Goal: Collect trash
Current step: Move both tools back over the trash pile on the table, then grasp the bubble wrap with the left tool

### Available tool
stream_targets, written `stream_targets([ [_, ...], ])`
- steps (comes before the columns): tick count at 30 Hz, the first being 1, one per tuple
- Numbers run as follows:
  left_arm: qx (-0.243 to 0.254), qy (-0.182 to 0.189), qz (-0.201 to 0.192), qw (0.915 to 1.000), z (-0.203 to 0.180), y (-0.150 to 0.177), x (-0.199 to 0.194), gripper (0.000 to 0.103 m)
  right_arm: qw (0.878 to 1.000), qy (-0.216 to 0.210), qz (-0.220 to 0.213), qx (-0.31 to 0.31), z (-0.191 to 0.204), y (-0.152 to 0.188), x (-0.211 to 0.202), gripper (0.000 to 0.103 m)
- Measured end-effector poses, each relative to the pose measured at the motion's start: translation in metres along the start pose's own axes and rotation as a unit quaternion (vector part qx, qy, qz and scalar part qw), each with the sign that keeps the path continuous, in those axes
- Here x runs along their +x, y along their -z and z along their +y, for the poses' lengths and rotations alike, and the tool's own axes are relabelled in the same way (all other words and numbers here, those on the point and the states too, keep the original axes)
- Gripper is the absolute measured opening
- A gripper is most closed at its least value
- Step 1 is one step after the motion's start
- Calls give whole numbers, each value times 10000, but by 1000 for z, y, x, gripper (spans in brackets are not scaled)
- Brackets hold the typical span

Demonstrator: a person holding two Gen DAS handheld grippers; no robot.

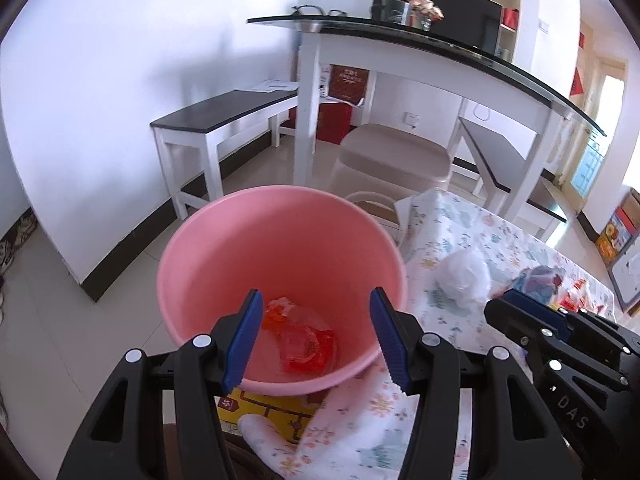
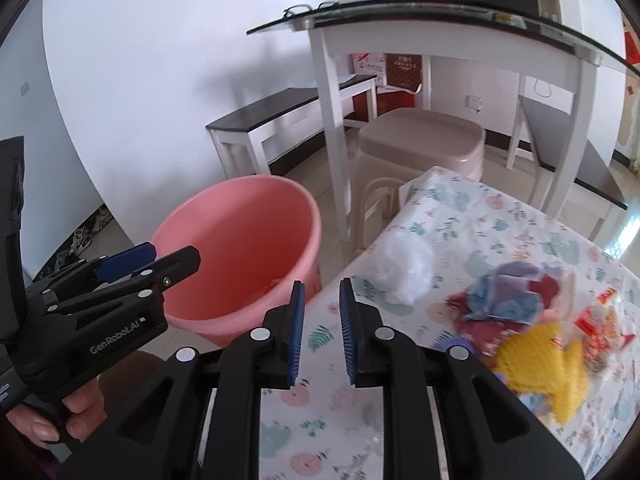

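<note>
Trash, a red wrapper (image 1: pixel 300 336), lies in the pink basin (image 1: pixel 224 240) at frame centre, beneath the wide-open, empty left gripper (image 1: pixel 316 340); the right gripper (image 2: pixel 322 332) is part-open, empty.

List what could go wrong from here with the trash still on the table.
1. The pink basin stands beside the table's edge, so a piece released short may fall to the floor.
2. The crumpled white plastic looks light and springy; it may slip from the right gripper, whose jaws stand empty.
3. The mixed wrapper pile may snag together and scatter.
</note>
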State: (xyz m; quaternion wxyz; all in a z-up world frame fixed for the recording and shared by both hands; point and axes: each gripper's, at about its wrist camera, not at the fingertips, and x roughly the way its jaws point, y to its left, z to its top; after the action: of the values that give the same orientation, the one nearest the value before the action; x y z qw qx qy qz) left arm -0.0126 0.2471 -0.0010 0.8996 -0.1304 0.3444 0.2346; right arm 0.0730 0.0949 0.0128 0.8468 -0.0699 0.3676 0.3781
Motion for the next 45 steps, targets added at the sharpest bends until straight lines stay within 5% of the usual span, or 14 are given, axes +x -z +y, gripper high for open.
stream_targets([
  [19, 908, 509, 132, 9945, -88, 20, -6, 55, 9928, 794, -118, 887, -102, 49, -55, 18],
  [27, 1226, 1338, 323, 9829, -123, 38, -4, 55, 9809, 1193, -132, 1534, -159, 82, -80, 18],
  [33, 1279, 1672, 479, 9764, -130, 52, -3, 55, 9775, 1240, -100, 1703, -175, 99, -85, 18],
  [45, 830, 1638, 847, 9794, -132, 54, 20, 54, 9800, 1003, -100, 1716, -179, 113, -86, 18],
])
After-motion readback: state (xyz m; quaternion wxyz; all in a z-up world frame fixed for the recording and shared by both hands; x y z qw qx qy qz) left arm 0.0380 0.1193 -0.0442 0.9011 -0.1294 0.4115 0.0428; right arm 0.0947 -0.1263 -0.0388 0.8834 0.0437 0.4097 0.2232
